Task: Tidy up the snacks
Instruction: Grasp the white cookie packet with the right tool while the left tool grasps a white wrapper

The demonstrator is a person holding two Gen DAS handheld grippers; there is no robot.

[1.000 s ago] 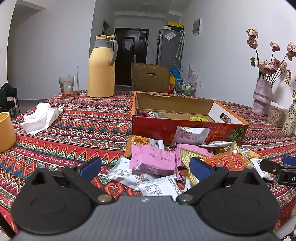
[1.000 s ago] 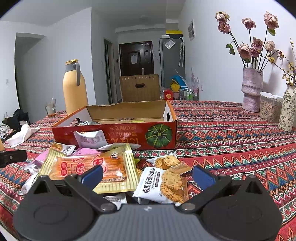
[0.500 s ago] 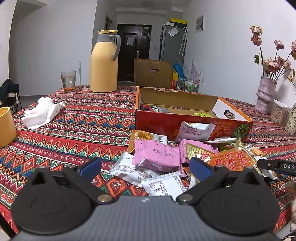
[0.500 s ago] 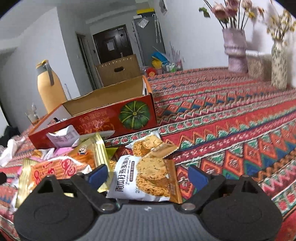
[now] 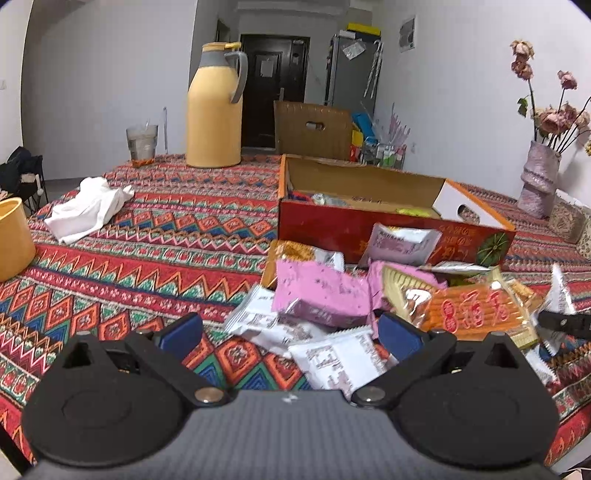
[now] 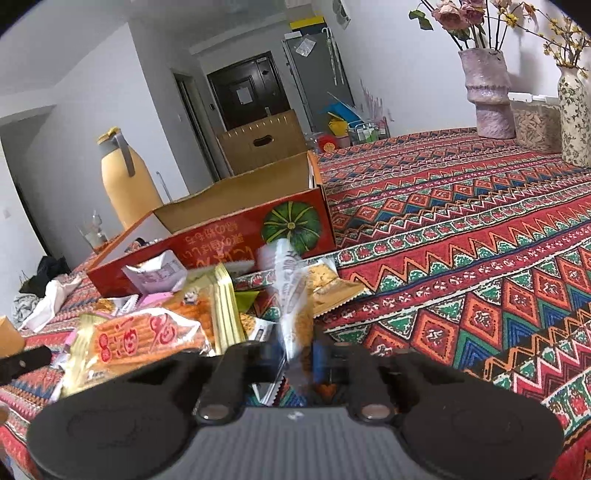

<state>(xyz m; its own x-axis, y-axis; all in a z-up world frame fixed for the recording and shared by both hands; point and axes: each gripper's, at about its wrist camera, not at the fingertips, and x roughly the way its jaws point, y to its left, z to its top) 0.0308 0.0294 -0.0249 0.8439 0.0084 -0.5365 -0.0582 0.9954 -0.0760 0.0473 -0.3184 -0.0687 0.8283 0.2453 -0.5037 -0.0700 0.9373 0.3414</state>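
Box (image 6: 229,240) behind piled snack packets (image 5: 325,299)

A yellow thermos jug (image 5: 215,110) stands at the far edge of the surface (image 5: 155,236), which is covered in a red patterned cloth, with a drinking glass (image 5: 142,144) just beside it. A crumpled white cloth (image 5: 88,208) lies near the left edge, close to a yellow cup (image 5: 13,238). Toward the far right corner a purple vase (image 6: 487,92) holds dried roses (image 6: 458,9), beside a floral vase (image 6: 574,114) and a clear container (image 6: 535,123).
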